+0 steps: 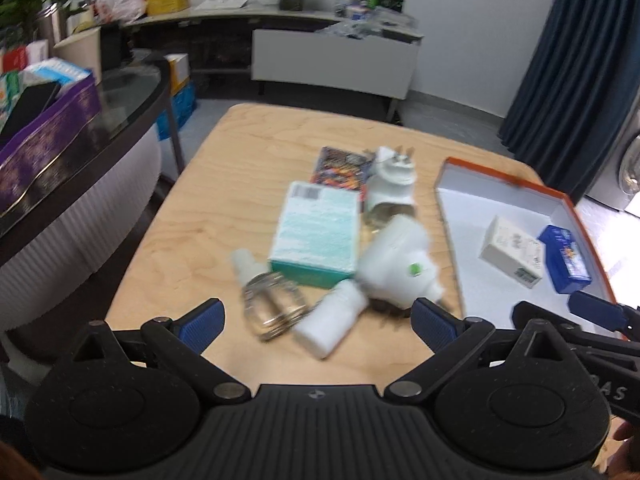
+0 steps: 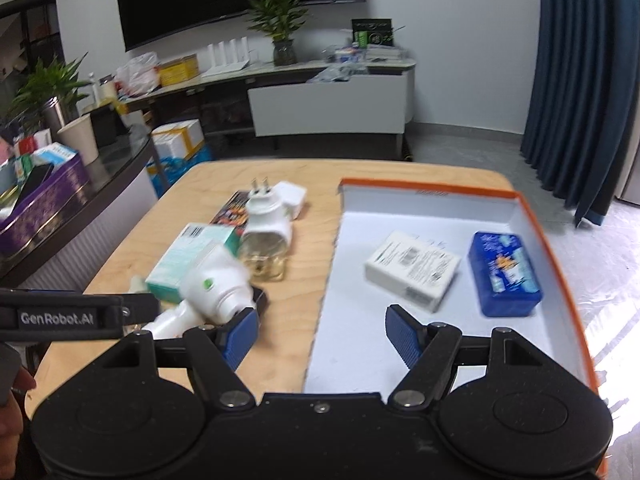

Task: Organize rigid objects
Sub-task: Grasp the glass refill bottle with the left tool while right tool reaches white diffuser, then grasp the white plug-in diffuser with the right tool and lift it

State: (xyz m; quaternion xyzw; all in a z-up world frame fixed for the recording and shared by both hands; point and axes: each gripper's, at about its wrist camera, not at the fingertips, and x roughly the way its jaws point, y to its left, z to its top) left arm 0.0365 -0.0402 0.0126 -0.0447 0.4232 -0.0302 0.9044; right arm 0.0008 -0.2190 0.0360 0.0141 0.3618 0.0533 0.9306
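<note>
A pile of objects lies mid-table: a teal box (image 1: 316, 236) (image 2: 188, 258), two white plug-in devices (image 1: 398, 266) (image 1: 390, 184) (image 2: 218, 286) (image 2: 266, 216), a small glass bottle (image 1: 274, 308), a white bottle (image 1: 332, 320) and a colourful card pack (image 1: 340, 168) (image 2: 236, 210). An orange-rimmed white tray (image 1: 504, 184) (image 2: 432, 192) at the right holds a white box (image 1: 514, 250) (image 2: 414, 270) and a blue pack (image 1: 564, 260) (image 2: 504, 274). My left gripper (image 1: 316, 322) is open, just short of the pile. My right gripper (image 2: 320, 334) is open over the tray's near-left edge.
The light wooden table (image 1: 224, 200) (image 2: 312, 216) has rounded corners. A dark glass counter (image 1: 116, 100) with a purple box (image 1: 44, 136) stands to the left. A white cabinet (image 2: 328, 106) and dark curtain (image 2: 580, 80) are behind.
</note>
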